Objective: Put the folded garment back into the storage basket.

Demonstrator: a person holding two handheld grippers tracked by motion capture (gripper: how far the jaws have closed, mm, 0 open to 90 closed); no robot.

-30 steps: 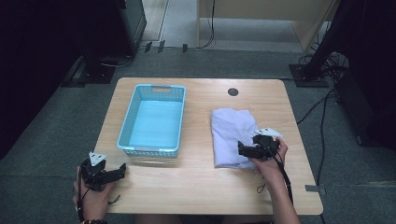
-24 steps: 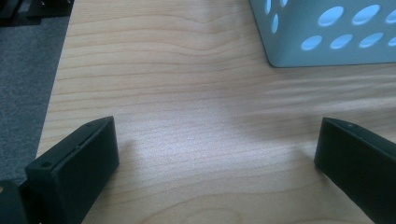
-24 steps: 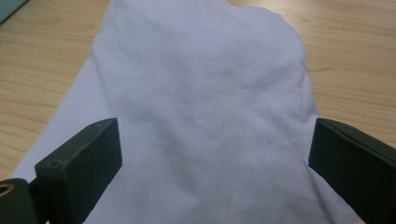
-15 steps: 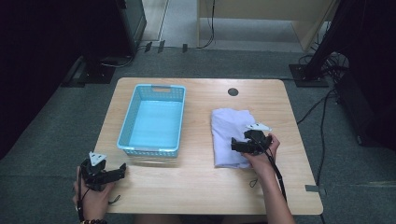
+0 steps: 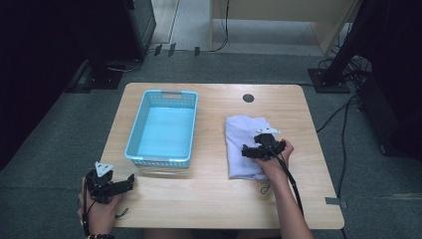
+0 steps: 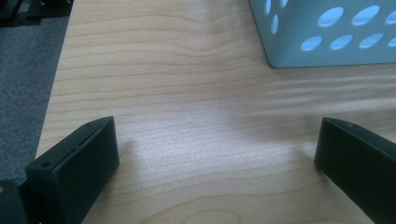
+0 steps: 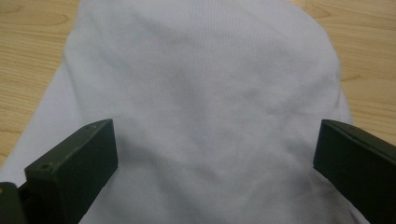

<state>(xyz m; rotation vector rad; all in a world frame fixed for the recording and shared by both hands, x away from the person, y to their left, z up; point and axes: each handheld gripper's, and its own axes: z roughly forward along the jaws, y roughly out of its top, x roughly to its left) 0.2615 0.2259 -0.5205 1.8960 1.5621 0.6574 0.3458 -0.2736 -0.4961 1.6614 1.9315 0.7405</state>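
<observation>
Two grippers stand wide open and empty — the right gripper (image 5: 255, 151) over the folded white cloth (image 5: 241, 144) right of the blue basket (image 5: 164, 127), the left gripper (image 5: 121, 183) idling at the worktop (image 5: 209, 194) corner. Pinch several layers near an edge — likely steadier.

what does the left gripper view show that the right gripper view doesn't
Left gripper view alone: a corner of the blue basket with oval holes in its wall, and grey carpet past the table's edge. Right gripper view alone: the folded white cloth spreading between and beyond the right gripper. Both share the light wooden table and a pair of black jaws spread wide with nothing gripped, as on the left gripper.
</observation>
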